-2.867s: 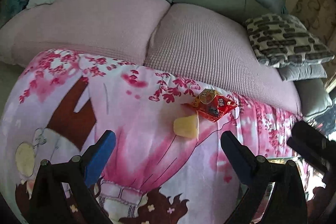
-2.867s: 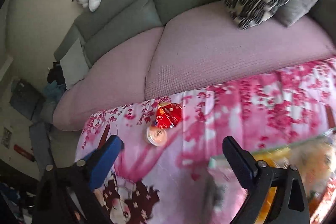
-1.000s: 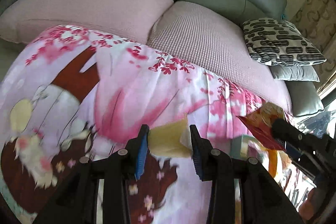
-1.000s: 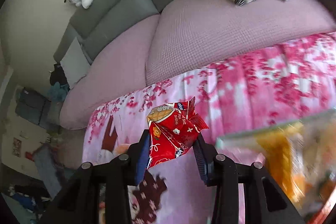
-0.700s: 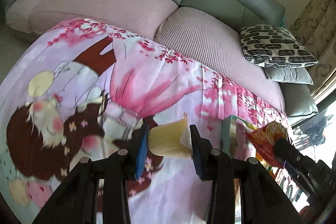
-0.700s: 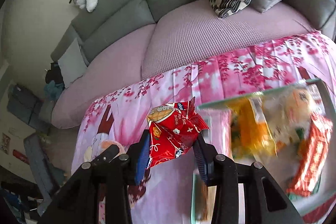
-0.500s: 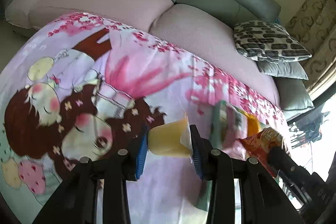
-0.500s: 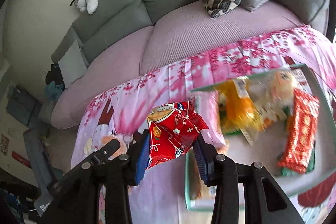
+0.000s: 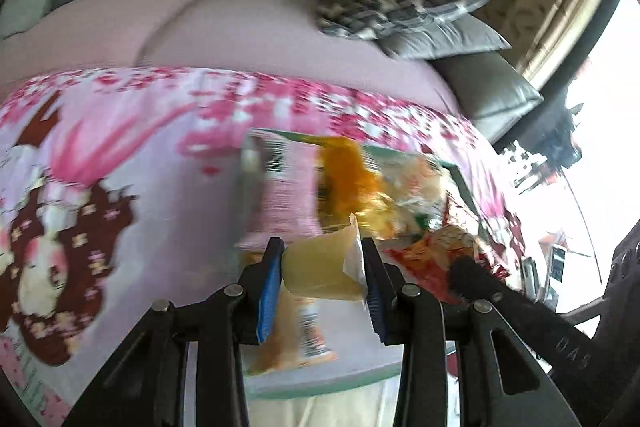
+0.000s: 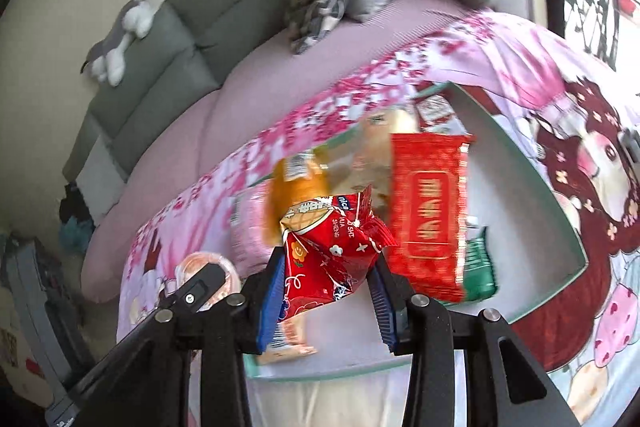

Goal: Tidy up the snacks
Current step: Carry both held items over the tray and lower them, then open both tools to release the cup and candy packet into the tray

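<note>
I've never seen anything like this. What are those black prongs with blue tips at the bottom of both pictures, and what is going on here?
There is no robot here: a person holds a two-fingered grasping tool in each hand, and a wide-angle camera on each tool looks forward along its fingers. One picture comes from the left tool, which is pinching a pale yellow jelly cup. The other comes from the right tool, which is pinching a red snack packet. Both hang over a pale green tray that rests on a pink cartoon-print cloth in front of a sofa. Other snacks already lie in the tray, among them a long red packet and an orange packet. The views are blurred, so finer details are unclear.
</note>
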Motion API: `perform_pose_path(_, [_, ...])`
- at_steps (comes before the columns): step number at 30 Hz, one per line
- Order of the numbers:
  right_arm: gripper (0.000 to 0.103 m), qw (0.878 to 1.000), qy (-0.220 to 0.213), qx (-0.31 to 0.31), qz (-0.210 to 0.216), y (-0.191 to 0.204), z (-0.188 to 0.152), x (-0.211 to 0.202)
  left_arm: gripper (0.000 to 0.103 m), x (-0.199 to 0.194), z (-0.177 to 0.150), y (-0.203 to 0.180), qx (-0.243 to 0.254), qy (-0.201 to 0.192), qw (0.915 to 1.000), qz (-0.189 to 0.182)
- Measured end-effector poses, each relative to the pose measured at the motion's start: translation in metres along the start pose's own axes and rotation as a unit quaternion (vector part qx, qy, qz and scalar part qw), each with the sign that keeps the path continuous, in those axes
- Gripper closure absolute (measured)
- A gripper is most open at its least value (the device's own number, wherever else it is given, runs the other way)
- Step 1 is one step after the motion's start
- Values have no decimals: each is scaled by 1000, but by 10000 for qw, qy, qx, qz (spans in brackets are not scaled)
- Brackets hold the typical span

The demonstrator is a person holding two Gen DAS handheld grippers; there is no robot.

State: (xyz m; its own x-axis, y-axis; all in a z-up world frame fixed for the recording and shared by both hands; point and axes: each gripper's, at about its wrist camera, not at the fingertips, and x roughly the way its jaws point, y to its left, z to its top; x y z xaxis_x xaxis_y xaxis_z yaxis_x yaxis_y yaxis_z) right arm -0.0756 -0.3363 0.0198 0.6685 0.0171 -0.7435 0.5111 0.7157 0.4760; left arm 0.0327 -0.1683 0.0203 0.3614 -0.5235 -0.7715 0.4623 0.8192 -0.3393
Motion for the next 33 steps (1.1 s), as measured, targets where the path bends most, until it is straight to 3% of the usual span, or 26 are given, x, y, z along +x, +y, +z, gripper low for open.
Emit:
perform_pose_path(6, [59, 10000, 63, 24, -56, -13, 0, 6, 63, 11, 4, -17, 100, 11, 9991, -404])
perform_pose_path(10, [58, 9999, 115, -39, -73, -13, -2, 8, 49, 1, 7, -12, 69, -68, 9994, -322])
perform_pose_path(13, [57, 9997, 129, -161, -95, -8, -5, 8, 45, -10, 6, -3, 87, -109, 9999, 93])
perform_pose_path(17, [44, 9990, 227, -360, -168, -3, -12, 11, 32, -24, -1, 14, 207, -240, 9942, 1031])
perform_pose_path(20, [36, 9979, 236, -522, -288, 2, -18, 13, 26, -29, -6, 29, 171, -279, 9879, 1519])
perform_pose_path(25, [19, 9968, 130, -717, -318, 12, -26, 7, 16, -44, -19, 51, 99, -390, 9818, 1856])
perform_pose_path(28, [3, 9957, 34, -883, -270, 21, -36, 0, 11, -52, -34, 56, 214, -434, 9774, 2058])
perform_pose_path(33, [0, 9919, 69, -1200, -404, 32, -63, -4, 11, -62, -58, 66, 160, -236, 9725, 2310])
